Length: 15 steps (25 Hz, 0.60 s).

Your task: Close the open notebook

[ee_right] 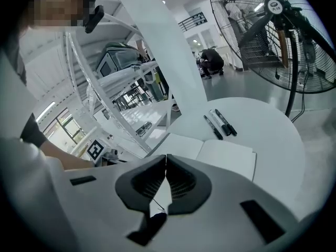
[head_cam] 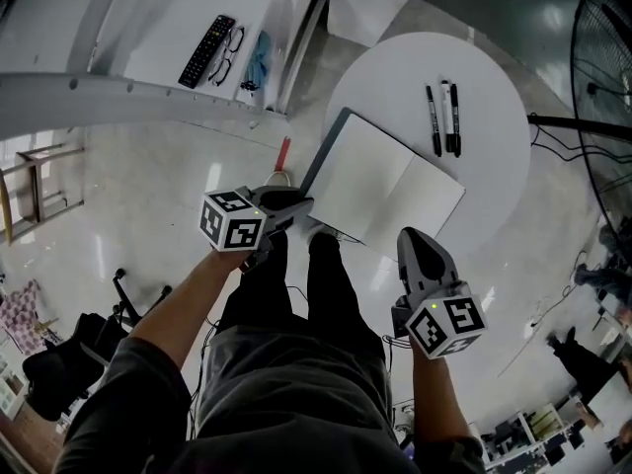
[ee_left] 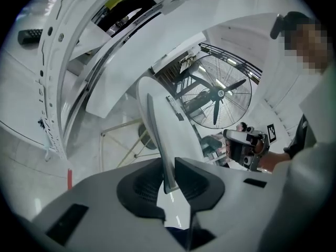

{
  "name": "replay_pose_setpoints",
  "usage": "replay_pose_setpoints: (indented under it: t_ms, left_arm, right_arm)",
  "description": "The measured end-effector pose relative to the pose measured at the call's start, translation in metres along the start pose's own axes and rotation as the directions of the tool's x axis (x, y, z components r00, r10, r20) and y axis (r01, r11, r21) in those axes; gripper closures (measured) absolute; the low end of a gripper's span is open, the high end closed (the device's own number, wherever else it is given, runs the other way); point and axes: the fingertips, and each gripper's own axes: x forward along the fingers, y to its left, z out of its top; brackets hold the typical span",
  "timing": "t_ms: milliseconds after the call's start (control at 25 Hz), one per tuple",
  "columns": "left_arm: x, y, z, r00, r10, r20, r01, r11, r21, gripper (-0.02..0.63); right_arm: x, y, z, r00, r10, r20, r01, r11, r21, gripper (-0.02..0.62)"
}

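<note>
An open notebook (head_cam: 385, 181) with blank white pages lies on the round white table (head_cam: 494, 77). My left gripper (head_cam: 301, 205) is at its near left corner. In the left gripper view the grey cover edge (ee_left: 157, 135) stands upright between the jaws, and the left gripper (ee_left: 169, 175) is shut on it. My right gripper (head_cam: 415, 240) hovers at the notebook's near right edge, shut with nothing in it. In the right gripper view its jaws (ee_right: 166, 159) meet in front of the open pages (ee_right: 226, 156).
Three black pens (head_cam: 442, 117) lie on the table beyond the notebook. A large floor fan (head_cam: 607, 117) stands to the right. A white shelf unit at the upper left holds a remote (head_cam: 205, 50) and glasses (head_cam: 229, 52). The person's legs stand below the table edge.
</note>
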Motion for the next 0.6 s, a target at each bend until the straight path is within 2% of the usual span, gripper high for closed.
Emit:
replay_pose_setpoints:
  t_ms: [200, 600]
  left_arm:
    - [-0.008, -0.019, 0.014, 1.0, 0.004, 0.015, -0.005, 0.999, 0.045, 0.534]
    - [-0.009, -0.082, 0.043, 1.0, 0.016, 0.022, -0.021, 0.973, 0.23, 0.545]
  right_arm:
    - [-0.008, -0.008, 0.008, 0.999, -0.015, 0.044, 0.012, 0.998, 0.056, 0.575]
    - [-0.033, -0.027, 0.016, 0.993, -0.061, 0.098, 0.052, 0.995, 0.089, 0.575]
